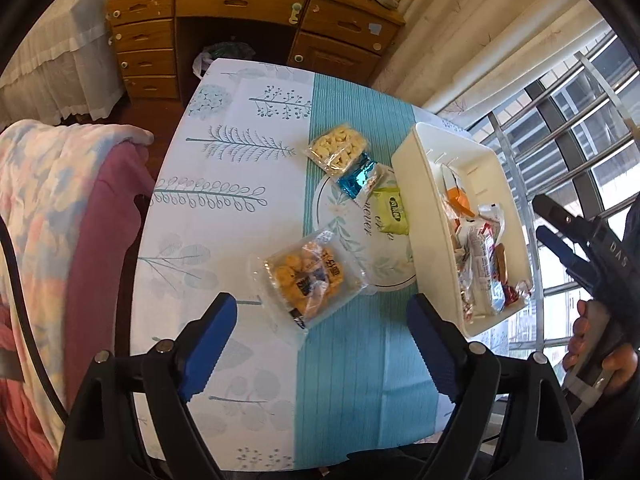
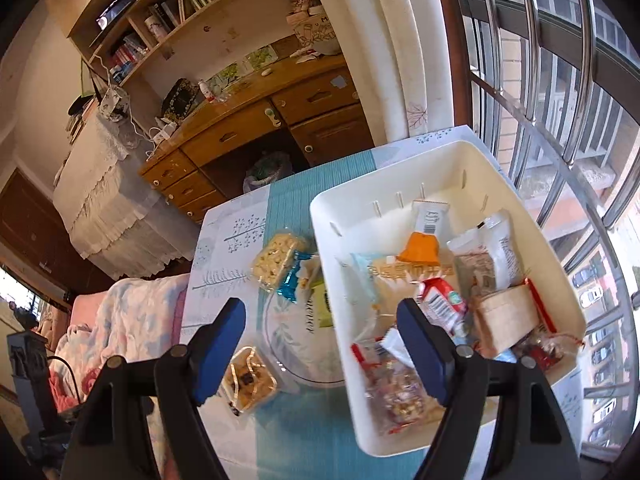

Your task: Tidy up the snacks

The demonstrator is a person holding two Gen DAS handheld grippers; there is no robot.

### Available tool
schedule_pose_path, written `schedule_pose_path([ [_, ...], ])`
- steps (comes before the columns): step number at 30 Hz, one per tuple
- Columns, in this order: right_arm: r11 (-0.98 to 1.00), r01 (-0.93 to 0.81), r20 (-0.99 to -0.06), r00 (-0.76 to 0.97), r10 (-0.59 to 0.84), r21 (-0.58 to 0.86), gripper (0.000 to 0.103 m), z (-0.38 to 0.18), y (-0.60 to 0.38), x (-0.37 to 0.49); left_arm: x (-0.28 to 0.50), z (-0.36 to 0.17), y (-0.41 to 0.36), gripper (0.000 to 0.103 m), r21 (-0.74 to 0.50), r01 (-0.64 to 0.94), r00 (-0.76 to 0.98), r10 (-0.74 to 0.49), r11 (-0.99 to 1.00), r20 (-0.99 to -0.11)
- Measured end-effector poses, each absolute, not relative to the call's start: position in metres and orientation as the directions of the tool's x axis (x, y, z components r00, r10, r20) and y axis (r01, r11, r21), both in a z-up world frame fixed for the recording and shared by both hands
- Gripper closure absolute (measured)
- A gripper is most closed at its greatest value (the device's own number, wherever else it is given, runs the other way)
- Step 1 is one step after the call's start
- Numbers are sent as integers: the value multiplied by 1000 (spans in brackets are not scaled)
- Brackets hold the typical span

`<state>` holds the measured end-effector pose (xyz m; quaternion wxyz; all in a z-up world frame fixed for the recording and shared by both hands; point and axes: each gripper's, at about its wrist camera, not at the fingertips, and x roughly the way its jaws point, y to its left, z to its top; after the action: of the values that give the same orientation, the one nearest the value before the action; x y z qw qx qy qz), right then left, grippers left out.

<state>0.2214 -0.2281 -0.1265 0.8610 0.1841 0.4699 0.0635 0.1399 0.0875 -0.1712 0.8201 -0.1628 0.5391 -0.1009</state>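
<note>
on patterned tablecloth [image 1: 224, 184], crinkly clear snack packs [image 1: 308, 280], smooth white rectangular bin [image 1: 416, 184]

Four snack packs [image 1: 310, 278] lie left of the bin [image 1: 408, 160], perhaps touching.

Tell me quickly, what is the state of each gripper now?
Left gripper: open, holding nothing, above the table.
Right gripper: open, holding nothing, at the white bin's near side.
</note>
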Motion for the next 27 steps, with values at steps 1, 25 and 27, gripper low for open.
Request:
schedule_pose_path([
  [1,924,71,-788,549,279,376,24,-126,-223,222,142,-174,93,16,-374,6,390,-346,927,-853],
  [25,817,301,-851,362,380,493,24,-148,-137,292,179,-243,84,7,-287,380,144,-362,880,-921],
  [27,800,321,-851,334,405,507,24,-156,-137,307,181,-246,73,7,-254,425,146,-343,869,-928],
])
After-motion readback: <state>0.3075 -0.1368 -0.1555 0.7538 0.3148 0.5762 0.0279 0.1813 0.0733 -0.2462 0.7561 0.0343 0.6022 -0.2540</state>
